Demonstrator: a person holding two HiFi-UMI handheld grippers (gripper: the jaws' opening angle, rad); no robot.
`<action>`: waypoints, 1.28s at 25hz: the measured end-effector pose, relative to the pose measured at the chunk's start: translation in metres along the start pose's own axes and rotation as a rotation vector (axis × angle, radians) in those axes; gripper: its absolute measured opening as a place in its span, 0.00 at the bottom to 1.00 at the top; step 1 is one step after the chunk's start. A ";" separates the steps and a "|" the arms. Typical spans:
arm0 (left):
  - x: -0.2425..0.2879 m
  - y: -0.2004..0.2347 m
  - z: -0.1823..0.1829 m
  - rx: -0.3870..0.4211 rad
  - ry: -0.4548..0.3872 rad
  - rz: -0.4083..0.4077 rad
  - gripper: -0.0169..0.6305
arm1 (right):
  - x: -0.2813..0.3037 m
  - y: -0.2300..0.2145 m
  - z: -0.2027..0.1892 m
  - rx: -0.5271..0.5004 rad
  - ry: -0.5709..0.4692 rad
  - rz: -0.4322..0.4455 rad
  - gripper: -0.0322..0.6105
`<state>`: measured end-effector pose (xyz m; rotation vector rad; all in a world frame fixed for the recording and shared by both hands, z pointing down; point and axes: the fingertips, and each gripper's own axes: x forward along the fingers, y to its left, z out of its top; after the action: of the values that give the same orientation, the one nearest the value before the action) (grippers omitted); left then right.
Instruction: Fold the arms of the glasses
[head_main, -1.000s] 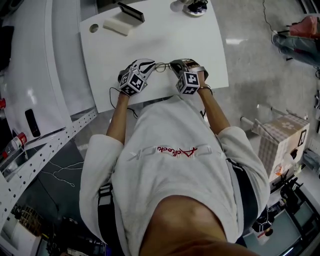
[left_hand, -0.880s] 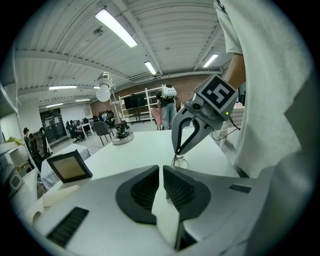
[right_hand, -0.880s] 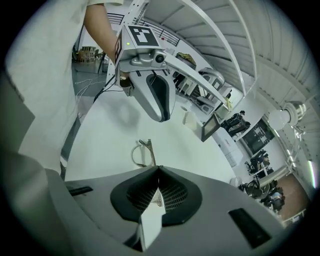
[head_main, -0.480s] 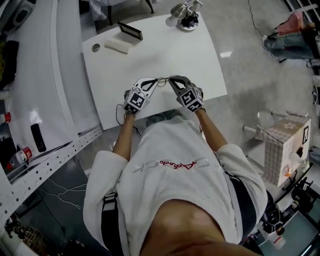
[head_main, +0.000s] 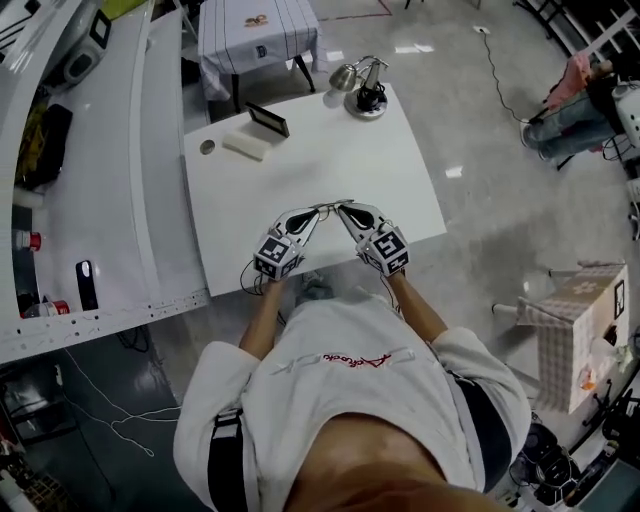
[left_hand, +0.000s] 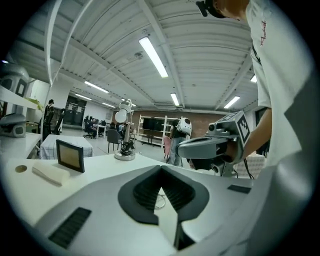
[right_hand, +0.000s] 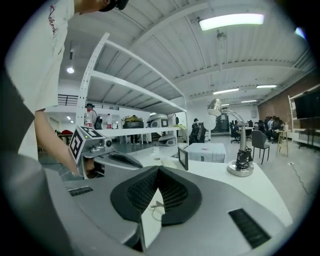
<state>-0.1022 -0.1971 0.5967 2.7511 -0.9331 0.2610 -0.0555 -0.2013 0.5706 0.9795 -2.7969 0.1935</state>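
Observation:
Thin wire-framed glasses (head_main: 328, 207) hang in the air above the white table (head_main: 390, 170), held between my two grippers. My left gripper (head_main: 316, 212) is shut on the left end of the glasses; a bit of wire (left_hand: 159, 199) shows below its closed pads. My right gripper (head_main: 341, 208) is shut on the other end, with a loop of wire (right_hand: 157, 207) under its pads. The tips nearly meet and point at each other. In the left gripper view the right gripper (left_hand: 215, 146) shows, and in the right gripper view the left gripper (right_hand: 107, 154) shows. Most of the frame is hidden by the jaws.
At the table's far end stand a desk lamp (head_main: 367, 92), a small dark framed screen (head_main: 268, 120) and a white block (head_main: 246, 146), beside a round cable hole (head_main: 207, 147). A long white bench (head_main: 90, 200) runs along the left. A checked box (head_main: 575, 330) sits on the floor at right.
Both grippers have risen from the table's near edge with the glasses between them, and both have rolled so their tips lean towards each other.

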 end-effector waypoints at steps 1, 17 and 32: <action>-0.001 -0.004 0.004 -0.015 -0.017 0.015 0.07 | -0.007 -0.001 0.002 0.022 -0.018 0.002 0.06; -0.004 -0.126 0.010 -0.011 -0.110 0.125 0.07 | -0.112 0.031 0.000 0.044 -0.086 0.093 0.06; -0.035 -0.226 -0.007 -0.012 -0.125 0.128 0.07 | -0.207 0.092 -0.025 0.046 -0.096 0.059 0.06</action>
<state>0.0090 -0.0002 0.5598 2.7275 -1.1403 0.1050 0.0494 -0.0004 0.5464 0.9410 -2.9236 0.2258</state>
